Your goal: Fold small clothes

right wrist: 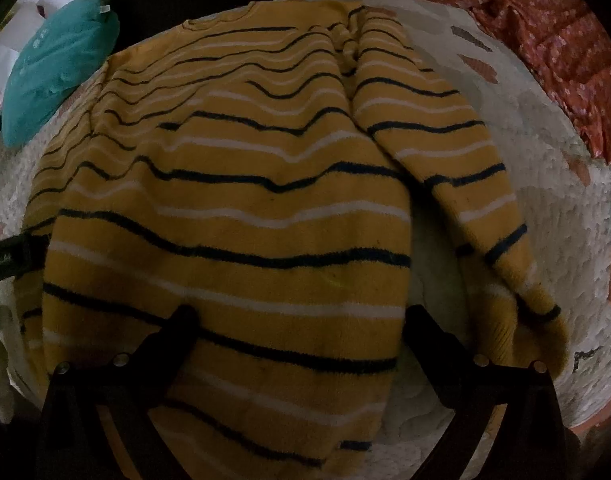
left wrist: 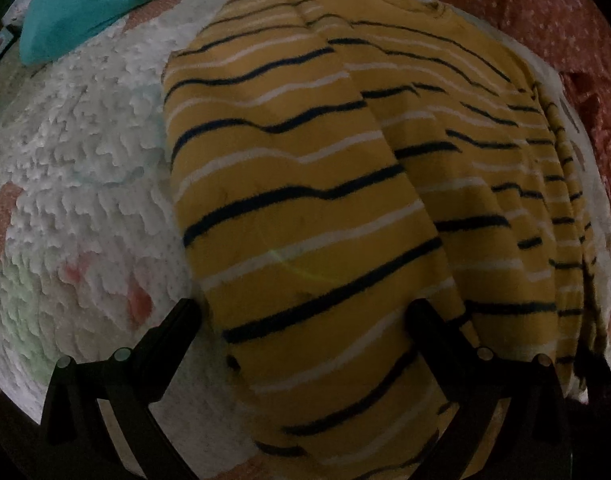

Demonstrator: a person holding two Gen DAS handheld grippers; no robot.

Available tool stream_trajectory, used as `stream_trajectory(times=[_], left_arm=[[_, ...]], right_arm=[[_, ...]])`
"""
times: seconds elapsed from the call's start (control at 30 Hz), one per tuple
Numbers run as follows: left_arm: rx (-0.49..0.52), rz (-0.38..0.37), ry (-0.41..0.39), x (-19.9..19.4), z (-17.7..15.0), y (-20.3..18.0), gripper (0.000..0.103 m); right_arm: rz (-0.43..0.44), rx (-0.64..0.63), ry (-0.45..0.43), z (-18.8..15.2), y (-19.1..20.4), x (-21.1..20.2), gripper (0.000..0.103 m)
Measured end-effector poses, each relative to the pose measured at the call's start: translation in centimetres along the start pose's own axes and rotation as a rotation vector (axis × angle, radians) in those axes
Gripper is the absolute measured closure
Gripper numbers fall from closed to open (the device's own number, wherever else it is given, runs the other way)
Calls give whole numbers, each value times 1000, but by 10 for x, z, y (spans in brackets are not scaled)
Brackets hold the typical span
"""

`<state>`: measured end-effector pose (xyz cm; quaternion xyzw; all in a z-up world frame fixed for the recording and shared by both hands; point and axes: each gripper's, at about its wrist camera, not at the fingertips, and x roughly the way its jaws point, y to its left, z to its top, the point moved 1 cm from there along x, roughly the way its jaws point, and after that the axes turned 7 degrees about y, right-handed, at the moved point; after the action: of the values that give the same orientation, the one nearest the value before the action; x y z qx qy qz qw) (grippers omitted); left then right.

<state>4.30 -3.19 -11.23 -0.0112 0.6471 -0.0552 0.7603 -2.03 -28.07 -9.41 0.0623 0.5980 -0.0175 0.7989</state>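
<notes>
A yellow sweater (left wrist: 313,184) with dark and white stripes lies on a white textured blanket (left wrist: 81,168). In the left wrist view its left side is folded over the body. My left gripper (left wrist: 303,312) is open, its fingers straddling the sweater's near left edge. In the right wrist view the sweater (right wrist: 233,200) fills the middle, with its right sleeve (right wrist: 465,184) lying diagonally beside the body. My right gripper (right wrist: 299,316) is open over the sweater's near right hem, touching nothing that I can see.
A teal garment (left wrist: 85,4) lies at the far left, also in the right wrist view (right wrist: 53,72). An orange floral cloth (left wrist: 545,20) lies at the far right, also in the right wrist view (right wrist: 525,24). The other gripper's dark finger (right wrist: 9,258) shows at the left edge.
</notes>
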Motion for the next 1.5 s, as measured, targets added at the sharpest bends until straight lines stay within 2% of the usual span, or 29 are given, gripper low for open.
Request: stream_trajectory(times=[0.13,0.23,0.27,0.33,0.4,0.47,0.5,0.57,0.7,0.77,0.87,0.93,1.07,1.1,1.13,1.17,1.2,1.23,1.37,1.43,1.5], left_arm=[[38,-1,32,-1,-10,1,0],[30,-25,47,-4,-13,6,2],[27,-38,43,-8,-16,8,6],[20,-90,30,-18,-18,17,23],[-11,-119,-9,-32,-18,33,24],[-77,-72,-70,-49,-18,57,24],[-115,-40,-94,-57,-17,71,24],[-200,5,-128,-68,-18,100,24],[-355,-20,-147,-81,-23,152,24],[-409,-37,-147,-84,-26,168,24],[-467,-60,-144,-88,-34,192,24],[-485,-66,-144,-91,-35,200,24],[-518,-95,-156,-90,-37,212,24],[-528,-103,-162,-90,-35,216,24],[-539,-108,-167,-92,-37,219,24],[-555,-115,-171,-94,-39,223,24],[-572,-124,-172,-94,-40,227,24],[-596,-136,-175,-95,-42,232,24],[-692,-150,-196,-101,-48,255,24],[-748,-125,-220,-106,-53,270,24],[-814,-105,-249,-114,-62,288,24]], right_arm=[[-4,-9,0,2,2,0,0],[-15,-19,10,5,3,0,0],[-16,-20,21,7,2,-1,0],[-10,-7,55,12,0,-6,5],[-20,29,9,17,-4,-29,18],[-13,12,-64,22,3,-57,18],[15,-22,-104,25,14,-75,18],[96,-87,-129,30,35,-92,18],[302,-248,-49,42,100,-89,18],[332,-299,-8,47,124,-74,20],[233,-337,27,59,147,-39,23],[153,-332,51,66,148,-17,25],[110,-316,109,70,142,7,26],[114,-317,110,70,143,5,31],[128,-316,120,70,143,5,54],[142,-314,133,69,143,4,68],[151,-314,142,68,145,-1,91],[153,-318,135,64,146,-9,95],[170,-380,58,60,174,-45,98],[227,-411,39,59,196,-59,98],[318,-438,59,59,223,-62,98]])
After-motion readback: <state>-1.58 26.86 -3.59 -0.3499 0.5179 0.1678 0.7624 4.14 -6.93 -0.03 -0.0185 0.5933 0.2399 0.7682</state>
